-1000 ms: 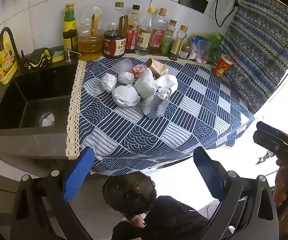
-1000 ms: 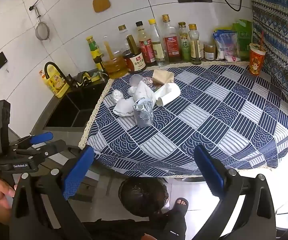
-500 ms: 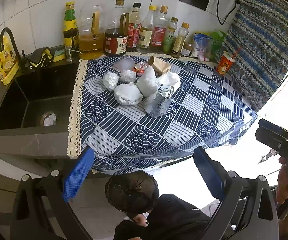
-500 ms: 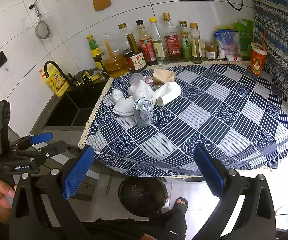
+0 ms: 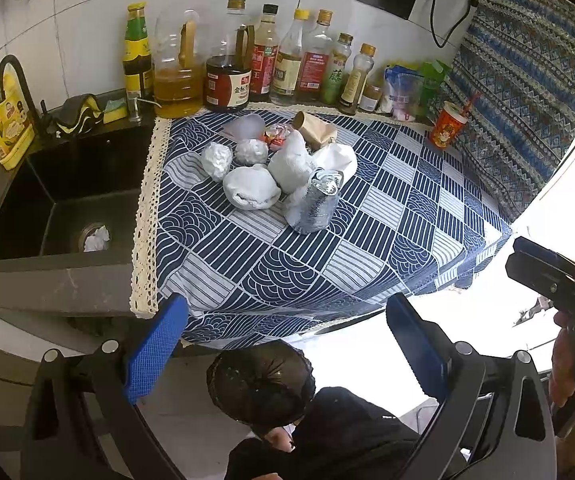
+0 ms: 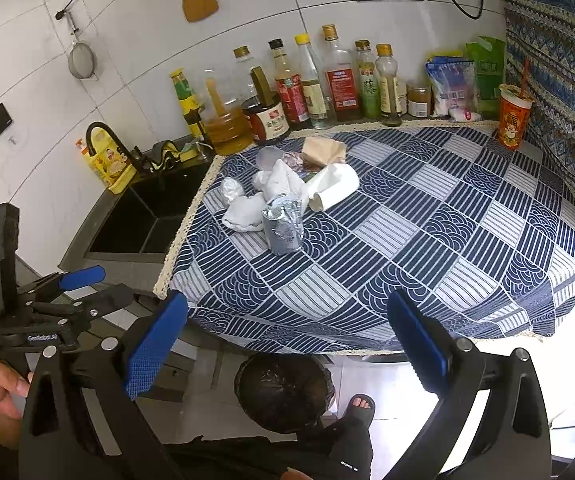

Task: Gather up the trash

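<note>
A heap of trash lies on the blue patterned tablecloth [image 5: 387,232]: crumpled white tissues [image 5: 251,188], a crushed silver can [image 5: 319,204], a white paper cup [image 6: 333,186] on its side, a brown paper bag [image 5: 315,130] and a red wrapper [image 5: 275,136]. A black-lined trash bin [image 5: 261,384] stands on the floor below the table edge; it also shows in the right wrist view [image 6: 285,390]. My left gripper [image 5: 287,356] is open and empty, held back from the table above the bin. My right gripper [image 6: 287,344] is open and empty too, off the table's front edge.
A row of sauce and oil bottles [image 5: 247,68] lines the back wall. A black sink [image 5: 59,204] with a white wad [image 5: 97,238] at its drain lies to the left. A red drink cup [image 6: 513,120] stands at the back right. My sandalled foot [image 6: 361,406] is beside the bin.
Both grippers have drifted slightly forward toward the table, so the trash heap sits a little lower in both views. Nothing was grasped and the jaws stay open.
</note>
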The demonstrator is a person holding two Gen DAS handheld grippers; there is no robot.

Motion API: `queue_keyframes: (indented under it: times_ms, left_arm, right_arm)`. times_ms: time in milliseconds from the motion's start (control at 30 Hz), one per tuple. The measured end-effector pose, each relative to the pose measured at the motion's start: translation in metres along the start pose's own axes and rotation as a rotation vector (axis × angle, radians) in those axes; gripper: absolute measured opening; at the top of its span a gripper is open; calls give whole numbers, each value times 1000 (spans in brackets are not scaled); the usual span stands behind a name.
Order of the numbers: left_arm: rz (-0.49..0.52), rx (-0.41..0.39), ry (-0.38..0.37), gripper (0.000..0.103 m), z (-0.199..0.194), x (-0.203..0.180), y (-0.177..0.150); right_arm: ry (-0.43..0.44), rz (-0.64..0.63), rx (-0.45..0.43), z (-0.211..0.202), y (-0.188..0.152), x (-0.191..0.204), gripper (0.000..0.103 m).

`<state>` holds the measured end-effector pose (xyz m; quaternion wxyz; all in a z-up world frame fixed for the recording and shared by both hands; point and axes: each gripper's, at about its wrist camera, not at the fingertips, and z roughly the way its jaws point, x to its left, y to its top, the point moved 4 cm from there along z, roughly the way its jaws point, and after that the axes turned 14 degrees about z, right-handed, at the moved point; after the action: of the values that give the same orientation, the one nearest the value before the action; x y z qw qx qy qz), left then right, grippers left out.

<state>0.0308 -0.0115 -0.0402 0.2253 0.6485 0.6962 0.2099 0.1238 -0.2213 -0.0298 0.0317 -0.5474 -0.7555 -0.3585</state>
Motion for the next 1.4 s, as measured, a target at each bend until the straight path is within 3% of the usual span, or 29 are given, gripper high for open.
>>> queue_keyframes:
  times_ms: [1400]
  left_arm:
    - [17, 9, -9, 96, -4, 1, -5]
  right_arm:
    - [2, 23, 37, 9, -11, 6, 99]
